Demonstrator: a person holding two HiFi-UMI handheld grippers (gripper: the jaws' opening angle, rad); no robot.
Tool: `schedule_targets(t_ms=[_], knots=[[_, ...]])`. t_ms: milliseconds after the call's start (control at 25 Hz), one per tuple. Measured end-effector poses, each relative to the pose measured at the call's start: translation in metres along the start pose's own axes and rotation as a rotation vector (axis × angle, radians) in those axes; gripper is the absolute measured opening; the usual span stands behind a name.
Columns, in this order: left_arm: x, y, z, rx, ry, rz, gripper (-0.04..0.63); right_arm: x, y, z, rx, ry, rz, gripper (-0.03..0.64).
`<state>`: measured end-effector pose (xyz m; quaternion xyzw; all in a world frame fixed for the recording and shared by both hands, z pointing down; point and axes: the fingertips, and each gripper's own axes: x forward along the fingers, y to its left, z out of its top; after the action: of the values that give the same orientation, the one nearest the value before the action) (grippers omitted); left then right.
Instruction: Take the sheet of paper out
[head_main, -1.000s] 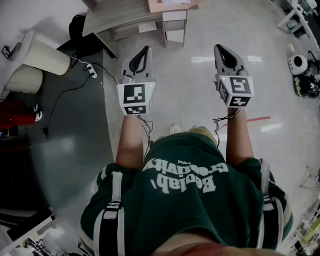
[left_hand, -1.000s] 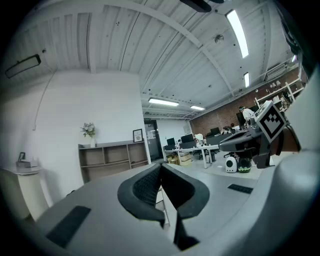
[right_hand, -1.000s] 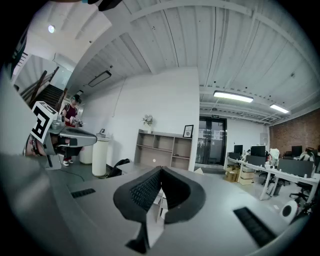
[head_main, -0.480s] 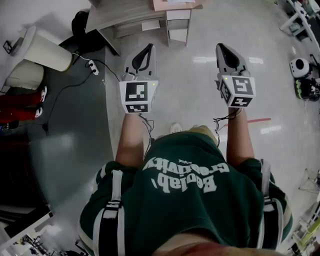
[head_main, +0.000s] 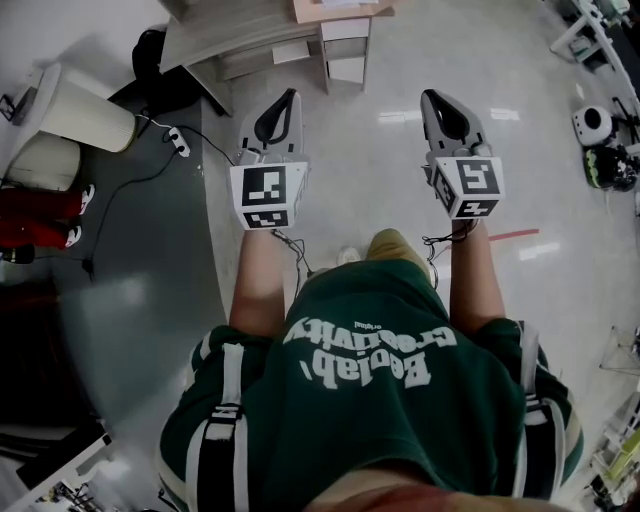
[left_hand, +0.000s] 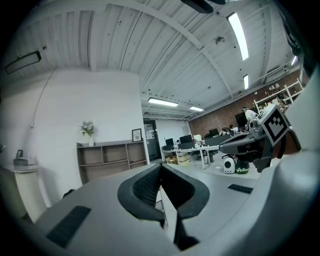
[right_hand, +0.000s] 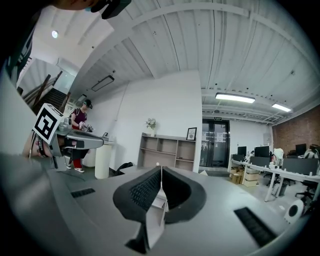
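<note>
The person stands on a pale floor (head_main: 380, 170), holding both tools out level. The left gripper (head_main: 292, 96) has its jaws pressed together with nothing between them. The right gripper (head_main: 431, 96) is the same, closed and empty. Each carries a cube of black-and-white square markers. The green shirt (head_main: 370, 420) bears white lettering, upside down from above, roughly "Boolab". Ahead stands a shelf unit (head_main: 240, 40) with a brown box (head_main: 320, 14) on it. I can't tell whether the pale thing (head_main: 338, 4) on the box is the sheet.

A wooden shelf unit (head_main: 265, 40) is seen at the top of the head view, and a white bin (head_main: 85, 108) at upper left. A power strip (head_main: 178, 142) is seen right of the bin.
</note>
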<state>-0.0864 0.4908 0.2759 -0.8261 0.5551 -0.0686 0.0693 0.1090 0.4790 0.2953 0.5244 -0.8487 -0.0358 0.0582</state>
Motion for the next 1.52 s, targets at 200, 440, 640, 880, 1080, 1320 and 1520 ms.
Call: schedule_targets(t_ms=[200,440,640,880,1080,1320,1520], knots=[[0.019,0.0,-0.004,-0.004,0.015,-0.014,0.018,0.016,-0.01,0.001,0.011,-0.014,0.004,0.034],[0.065,0.012,-0.01,-0.006,0.014,-0.01,0.018,0.061,-0.026,-0.003,-0.002,-0.021,0.031,0.034],[0.12,0.028,-0.017,0.005,0.017,-0.002,0.018,0.114,-0.052,-0.003,0.0,-0.03,0.05,0.034],[0.198,0.041,-0.026,-0.003,0.038,0.011,0.018,0.181,-0.097,-0.013,-0.002,-0.012,0.077,0.034],[0.26,0.051,-0.026,0.011,0.051,0.02,0.018,0.239,-0.138,-0.014,0.007,-0.008,0.087,0.034],[0.331,0.063,-0.025,0.037,0.072,0.044,0.018,0.3,-0.183,-0.011,0.013,-0.034,0.141,0.034],[0.376,0.065,-0.025,0.048,0.077,0.065,0.018,0.34,-0.213,-0.014,0.007,-0.032,0.164,0.034]])
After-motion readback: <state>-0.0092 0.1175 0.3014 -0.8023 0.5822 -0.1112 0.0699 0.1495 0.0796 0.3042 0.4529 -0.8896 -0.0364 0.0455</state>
